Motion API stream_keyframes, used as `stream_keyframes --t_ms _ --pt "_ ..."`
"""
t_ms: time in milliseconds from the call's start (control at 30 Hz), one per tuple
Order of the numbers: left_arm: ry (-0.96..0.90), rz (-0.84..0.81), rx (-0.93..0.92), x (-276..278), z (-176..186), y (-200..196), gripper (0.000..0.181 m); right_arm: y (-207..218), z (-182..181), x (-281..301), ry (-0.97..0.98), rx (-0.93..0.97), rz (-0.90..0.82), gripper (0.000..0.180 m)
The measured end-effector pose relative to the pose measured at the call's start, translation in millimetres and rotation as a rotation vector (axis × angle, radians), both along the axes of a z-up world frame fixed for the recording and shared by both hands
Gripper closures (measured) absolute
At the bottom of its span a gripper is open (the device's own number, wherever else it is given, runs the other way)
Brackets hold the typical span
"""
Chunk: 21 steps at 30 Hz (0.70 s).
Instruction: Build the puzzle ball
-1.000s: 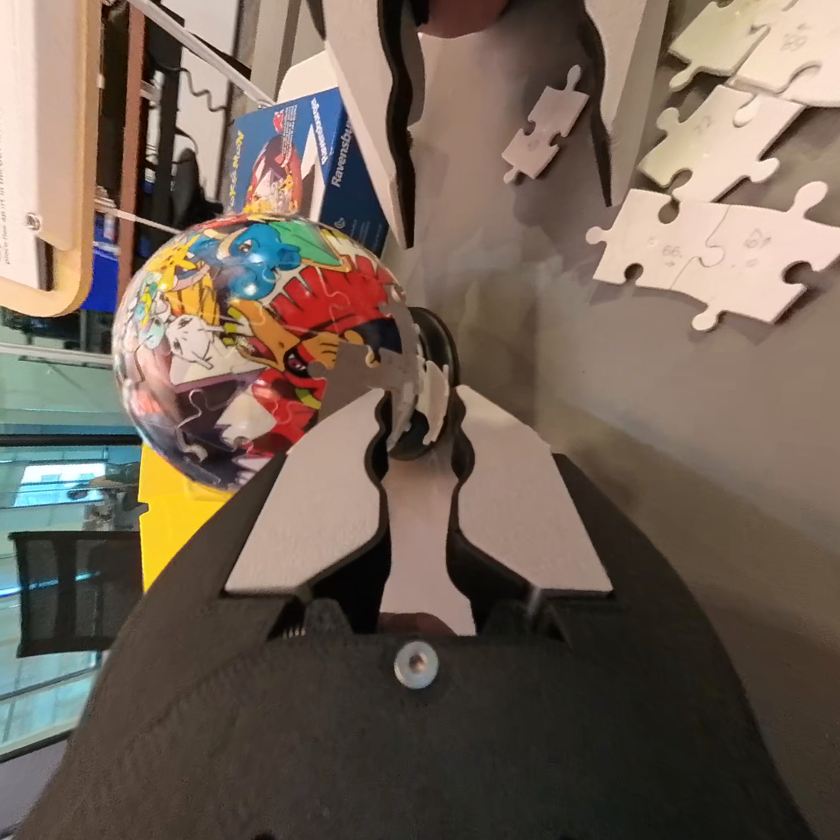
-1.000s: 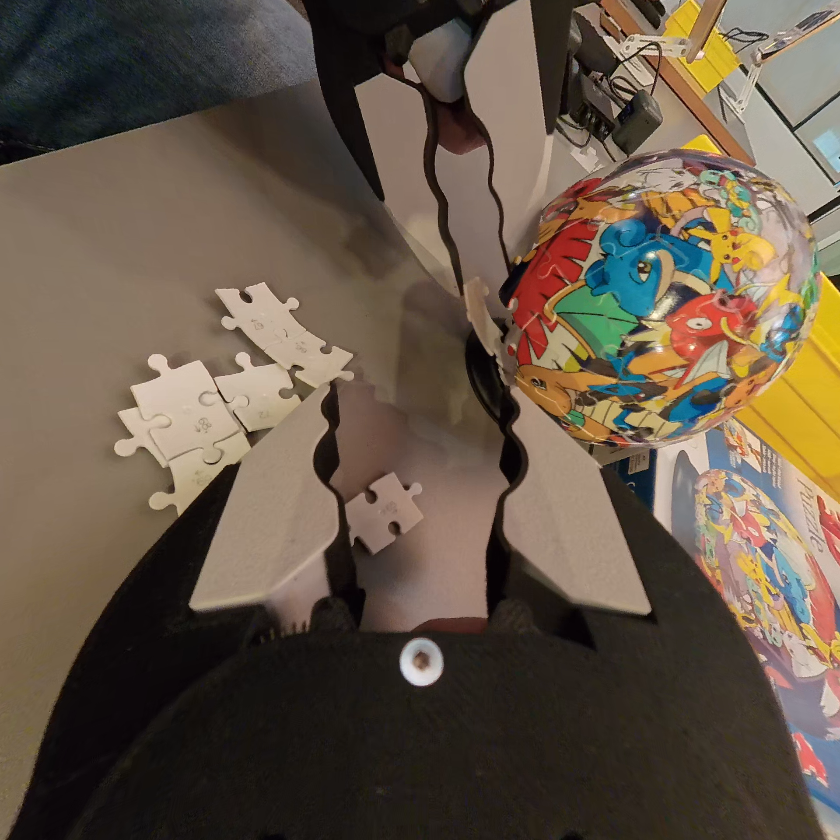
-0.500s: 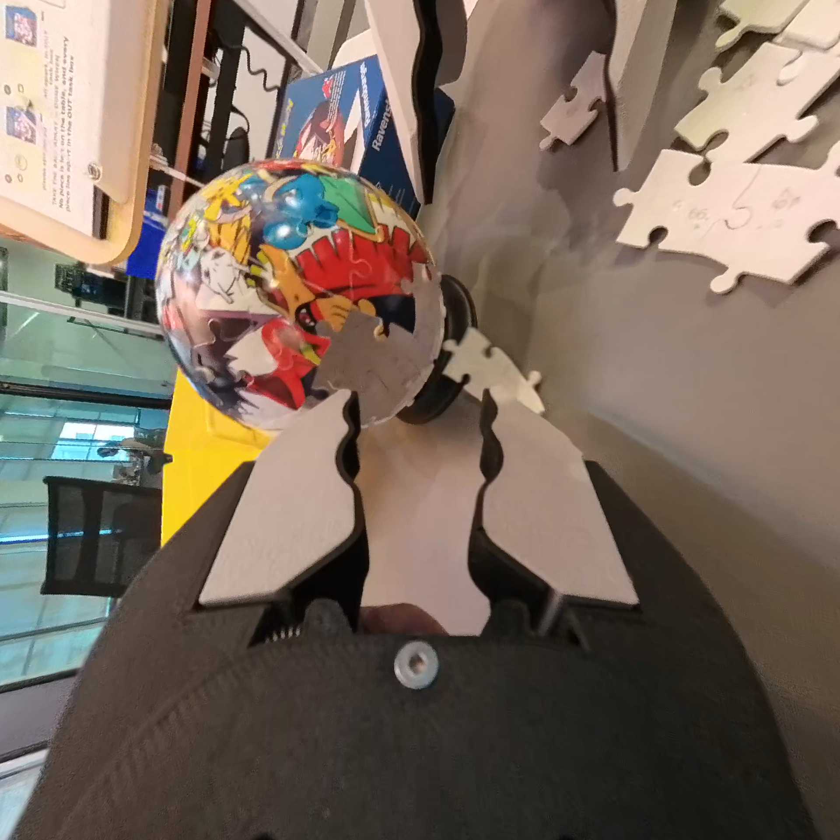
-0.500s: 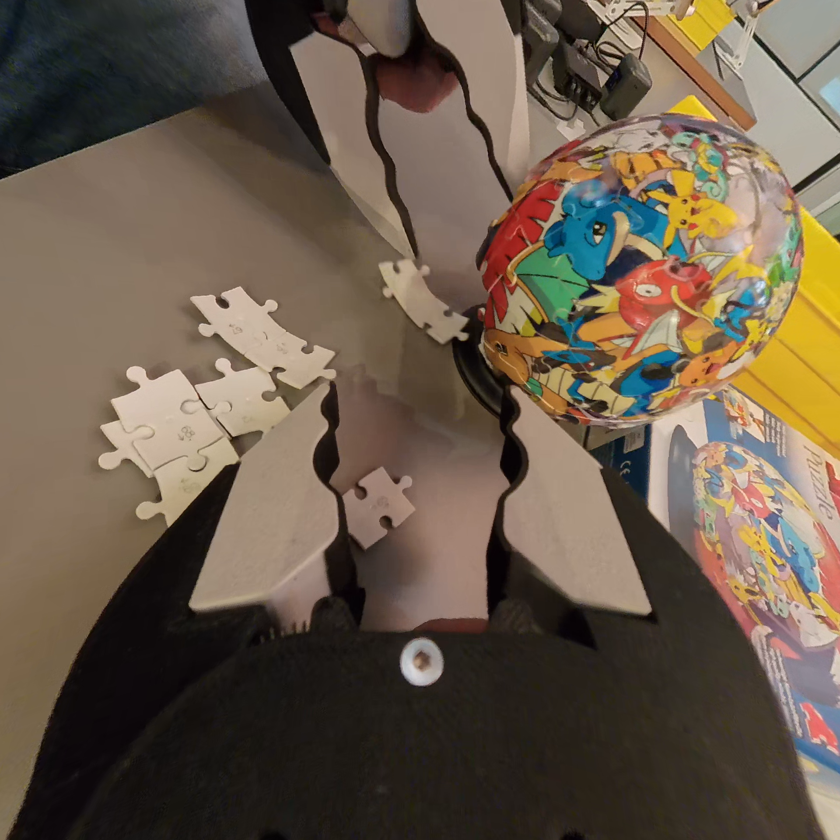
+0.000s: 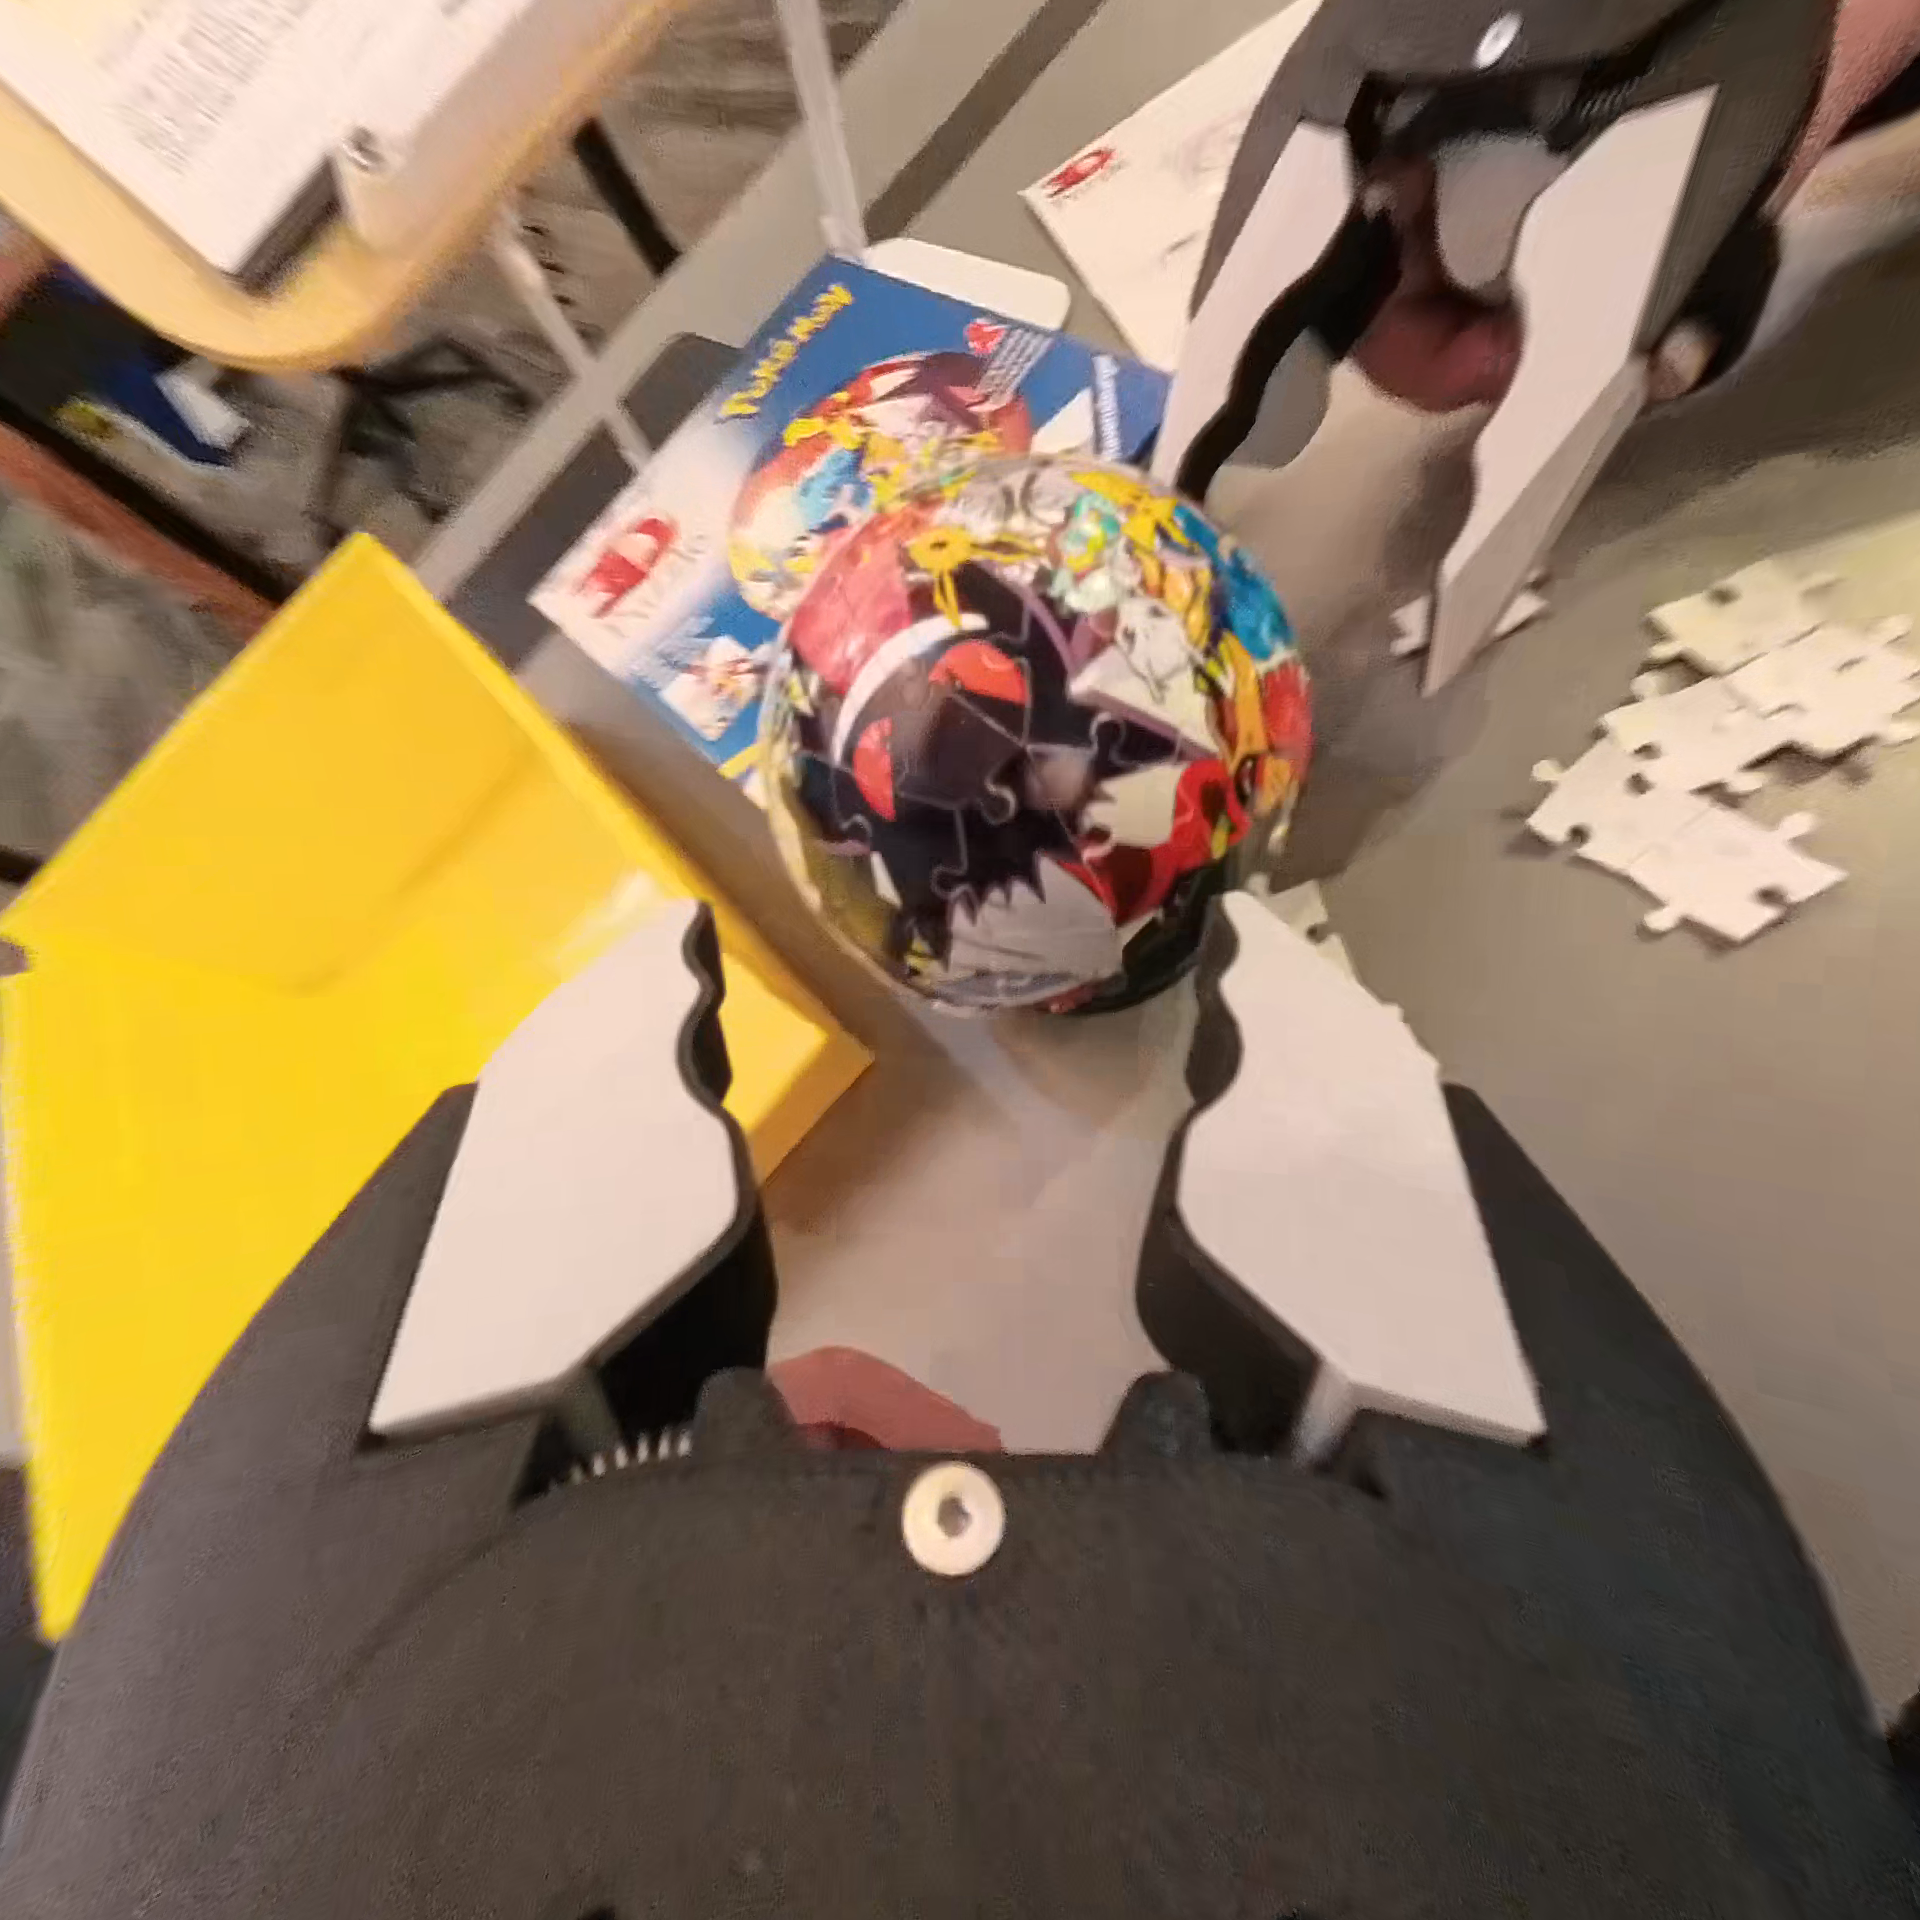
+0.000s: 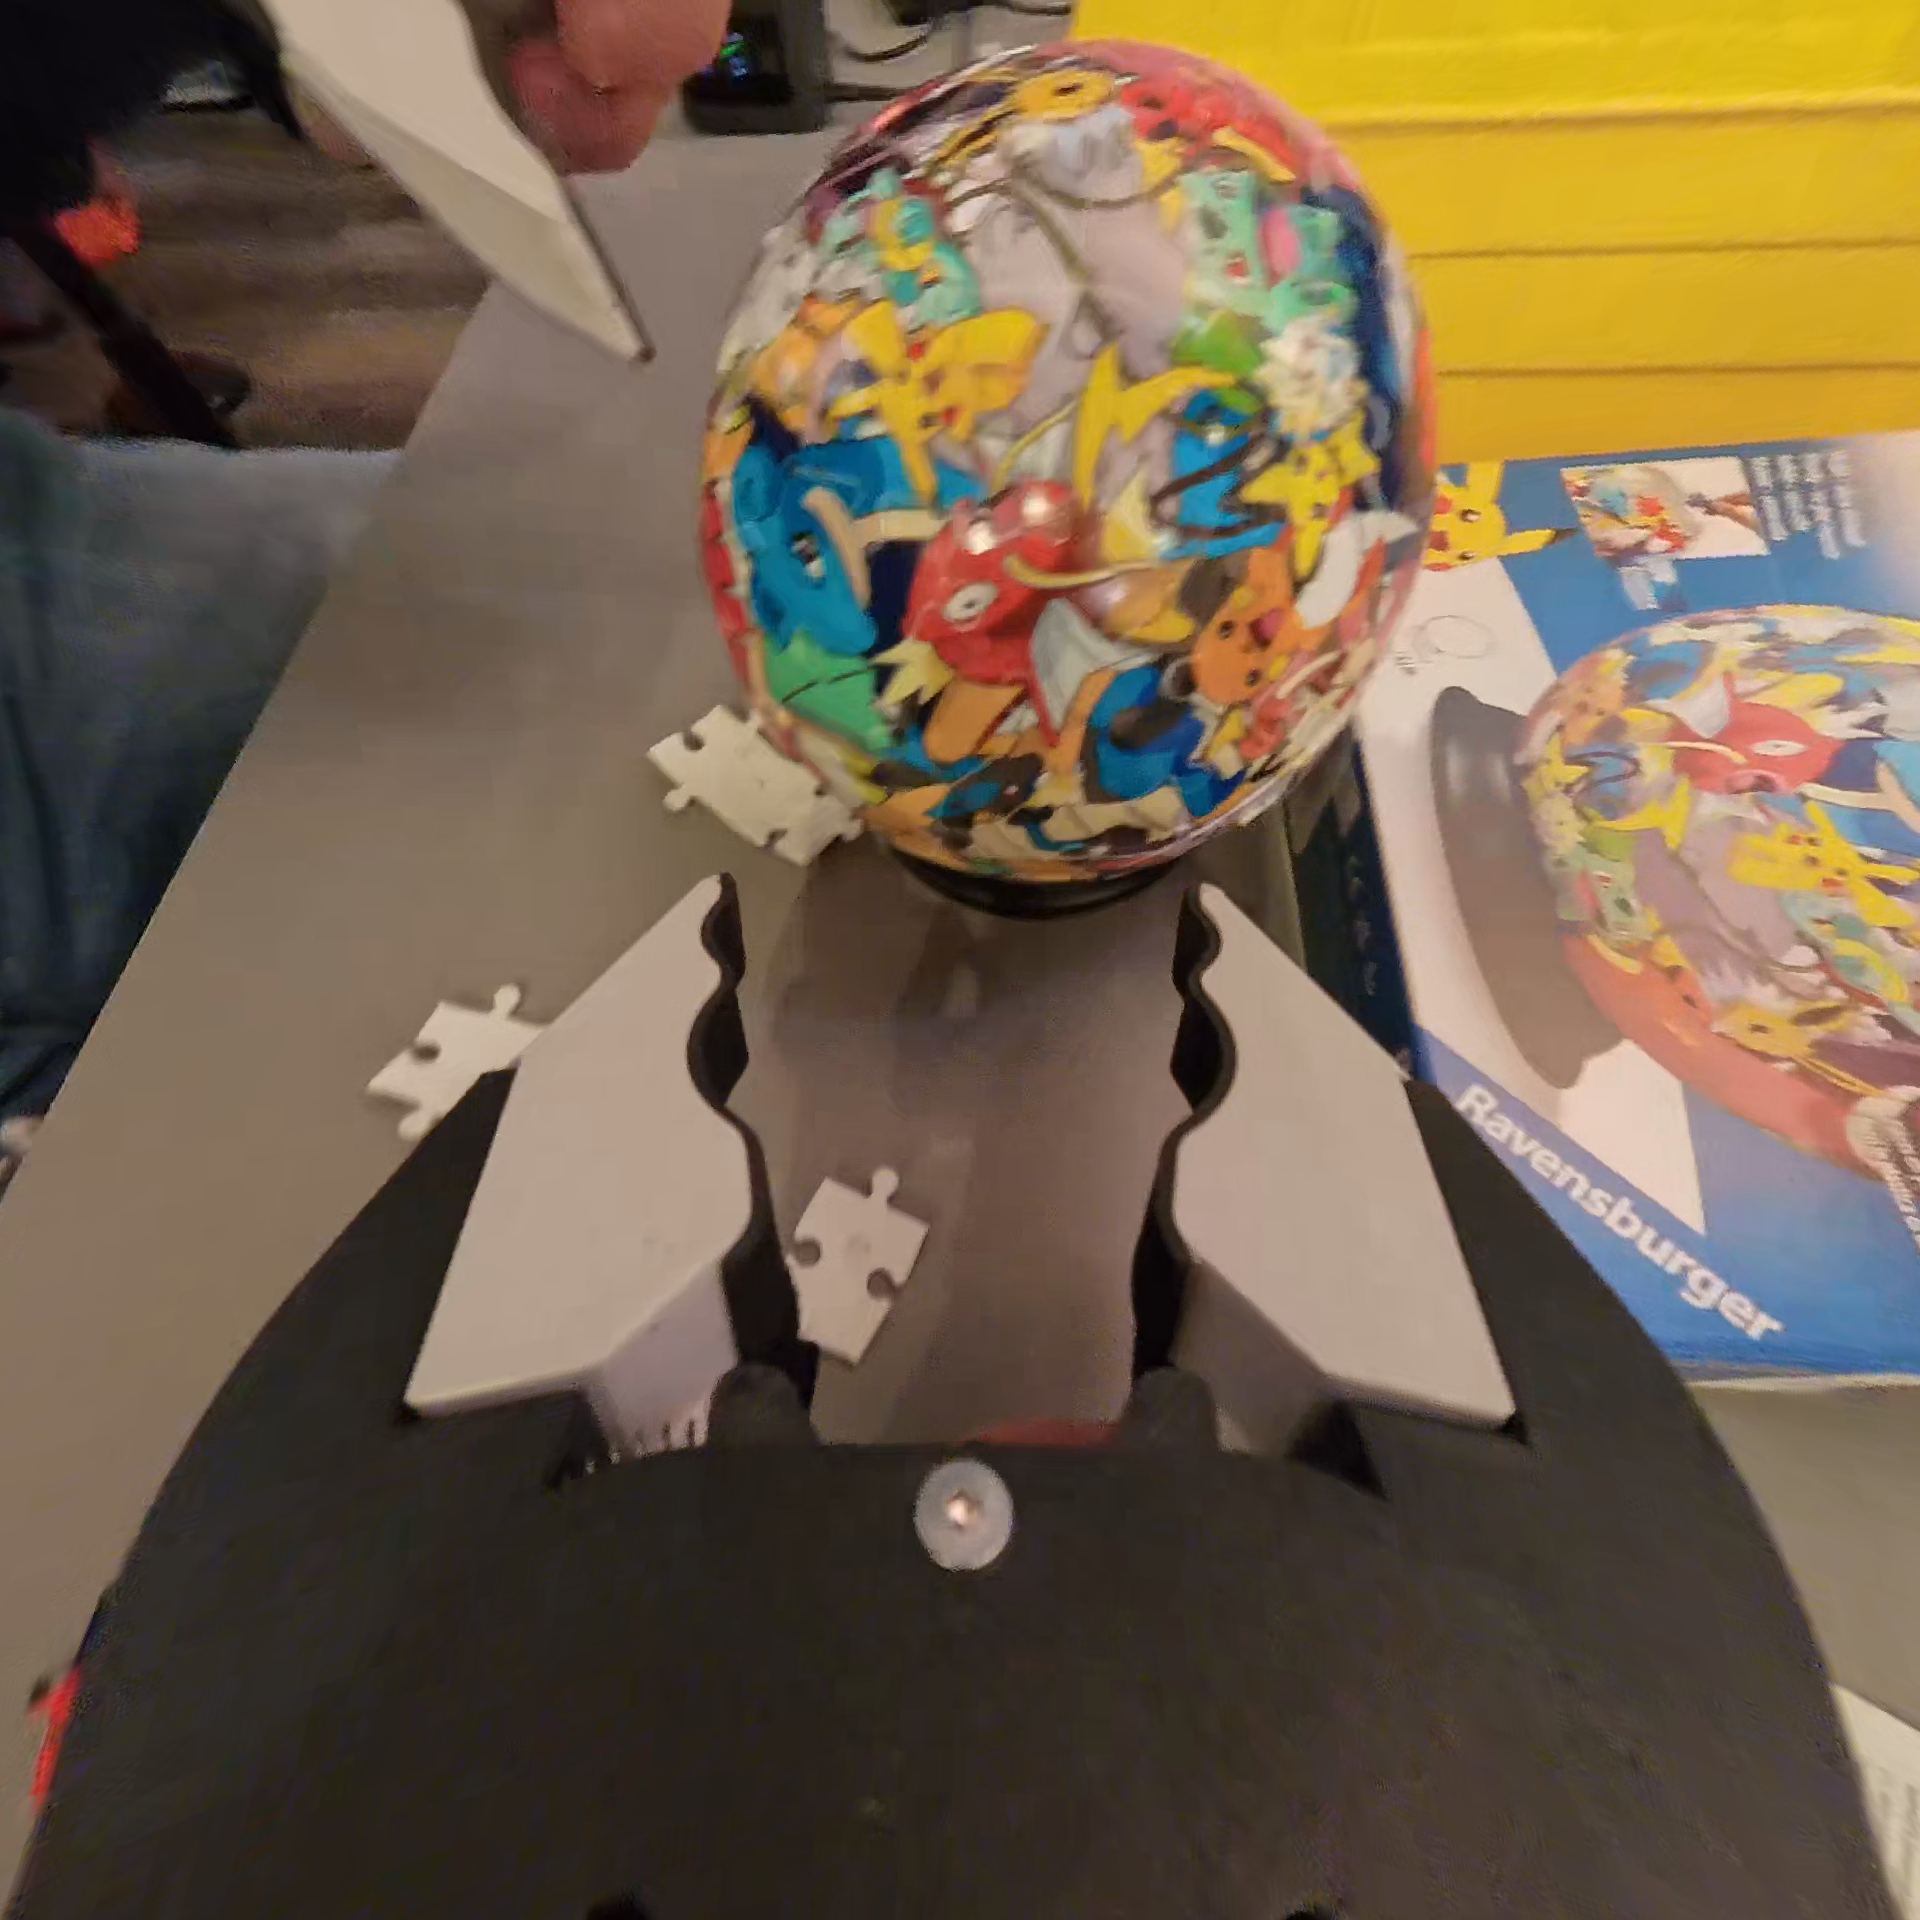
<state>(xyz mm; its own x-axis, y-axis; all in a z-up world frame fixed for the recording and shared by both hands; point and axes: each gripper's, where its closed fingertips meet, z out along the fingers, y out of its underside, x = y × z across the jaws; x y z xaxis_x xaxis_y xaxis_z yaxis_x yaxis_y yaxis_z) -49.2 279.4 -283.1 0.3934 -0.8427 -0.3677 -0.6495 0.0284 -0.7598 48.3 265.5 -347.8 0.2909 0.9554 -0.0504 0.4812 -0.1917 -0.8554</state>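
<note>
Ball point(image 6: 1060, 468) upright on black stand point(image 6: 1029, 883), near table's point(image 6: 520, 644) far edge, just beside box point(image 6: 1662, 935). Faces in view fully tiled, coloured pieces locked; no gap visible from either camera, though underside and side toward loose pieces hidden or blurred. Cannot tell whether shell is closed there.

Pieces still off the ball, all white side up: joined pair point(image 6: 753, 784) touching or just beside stand; single piece point(image 6: 857, 1262) lying on table between right tongs' fingers; another piece point(image 6: 452, 1049) just left of those fingers; cluster point(image 5: 1704, 769) of several joined pieces farther along table.

Judged mostly built, last handful of pieces left to pick, turn and press in.

Left tongs point(image 5: 956, 925) wide open, empty, hovering just short of ball. Right tongs point(image 6: 956, 894) wide open too, gripping nothing, above table and aimed at stand.

Yellow bin point(image 5: 260, 883) beyond ball, against table's far edge. Paper sheet point(image 5: 1122, 187) behind box. Left view motion-blurred.
</note>
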Motion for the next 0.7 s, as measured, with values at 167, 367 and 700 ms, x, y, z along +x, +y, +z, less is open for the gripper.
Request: stream_keyframes --t_ms 167,367,700 --pt "-0.056 -0.116 -0.210 16 -8 12 0.093 8 3 -12 0.047 -0.087 -0.057 0.093" --pt "-0.104 -0.177 -0.311 19 -15 13 0.095 16 2 -17 0.045 -0.115 -0.093 0.093" --pt "-0.149 -0.151 -0.347 11 -7 8 0.097 10 8 -28 0.031 -0.179 -0.064 0.093"
